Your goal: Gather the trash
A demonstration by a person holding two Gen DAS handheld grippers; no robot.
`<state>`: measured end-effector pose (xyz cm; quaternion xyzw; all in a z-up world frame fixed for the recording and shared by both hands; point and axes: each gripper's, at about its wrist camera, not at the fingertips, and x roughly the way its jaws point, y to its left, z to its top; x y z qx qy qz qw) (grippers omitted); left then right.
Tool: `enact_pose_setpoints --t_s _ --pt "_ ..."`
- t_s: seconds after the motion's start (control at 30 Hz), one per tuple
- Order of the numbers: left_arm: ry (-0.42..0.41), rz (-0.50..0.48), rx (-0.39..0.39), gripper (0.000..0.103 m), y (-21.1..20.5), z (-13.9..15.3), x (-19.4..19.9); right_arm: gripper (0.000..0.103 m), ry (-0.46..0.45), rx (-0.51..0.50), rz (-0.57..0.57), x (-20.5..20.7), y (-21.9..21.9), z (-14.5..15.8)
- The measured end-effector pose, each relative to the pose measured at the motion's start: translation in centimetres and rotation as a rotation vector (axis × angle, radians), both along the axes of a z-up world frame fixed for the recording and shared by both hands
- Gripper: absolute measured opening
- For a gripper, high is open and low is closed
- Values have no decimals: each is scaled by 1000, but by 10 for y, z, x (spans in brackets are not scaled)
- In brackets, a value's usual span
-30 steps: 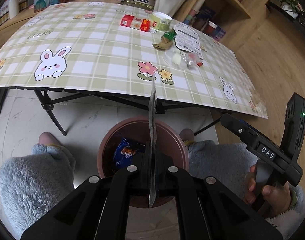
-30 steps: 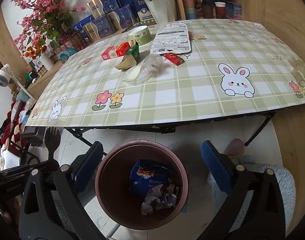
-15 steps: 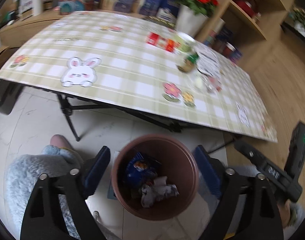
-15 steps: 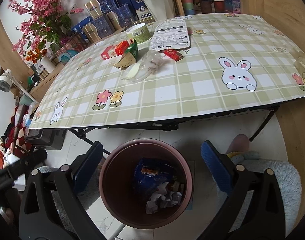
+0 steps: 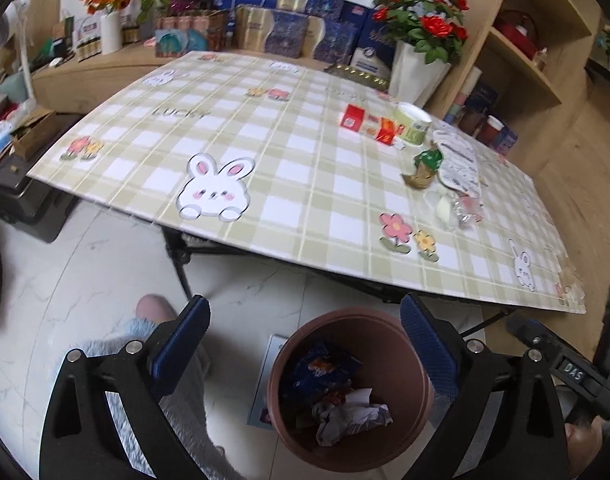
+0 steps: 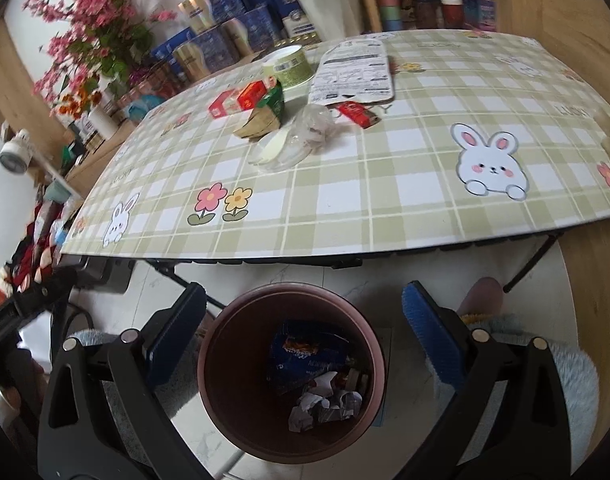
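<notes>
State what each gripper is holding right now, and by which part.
Nothing is held. The left gripper has its jaws opening with nothing between them, and the right gripper is open and empty, both above the bin.

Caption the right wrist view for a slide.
Open right tongs hover over the brown bin of wrappers; more trash waits on the checked table.

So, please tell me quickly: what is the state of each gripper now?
Left gripper: jaws opening, nothing between them, above the bin.
Right gripper: open, empty.
</notes>
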<state>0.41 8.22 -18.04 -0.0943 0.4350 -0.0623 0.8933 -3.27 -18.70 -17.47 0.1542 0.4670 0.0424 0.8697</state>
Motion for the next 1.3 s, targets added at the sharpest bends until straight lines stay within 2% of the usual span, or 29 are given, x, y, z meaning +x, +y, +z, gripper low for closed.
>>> enact_pose_setpoints --t_s 0.2,0.37,0.67,0.77,0.93,1.07,1.1,1.17,1.2,1.23,1.3 --pt "-37 -48 15 94 -11 8 16 97 26 16 1 16 -17 -3" --pt "-37 -98 28 94 -29 7 44 97 40 -23 32 32 -30 -4" --pt "-39 -281 32 93 -93 3 116 97 52 -55 6 63 -56 -10" --pt "-34 -324 42 88 -115 -1 146 97 53 -45 -5 72 -63 -13" --pt "9 -369 48 81 -150 -15 196 96 45 -43 -16 85 -66 -15" --pt "76 -375 38 76 -171 -33 228 90 29 -22 -3 94 -66 -12" --pt "92 -380 40 73 -175 -38 234 89 24 -17 4 96 -65 -11" --pt "124 -398 50 60 -182 -48 243 87 14 -23 19 99 -63 -9" --pt "136 -405 47 47 -183 -51 245 86 9 -30 27 101 -61 -8" --pt "142 -410 39 30 -181 -53 246 85 3 -36 37 102 -59 -6" --pt "138 -422 26 24 -177 -52 244 82 -8 -40 58 106 -57 -4"
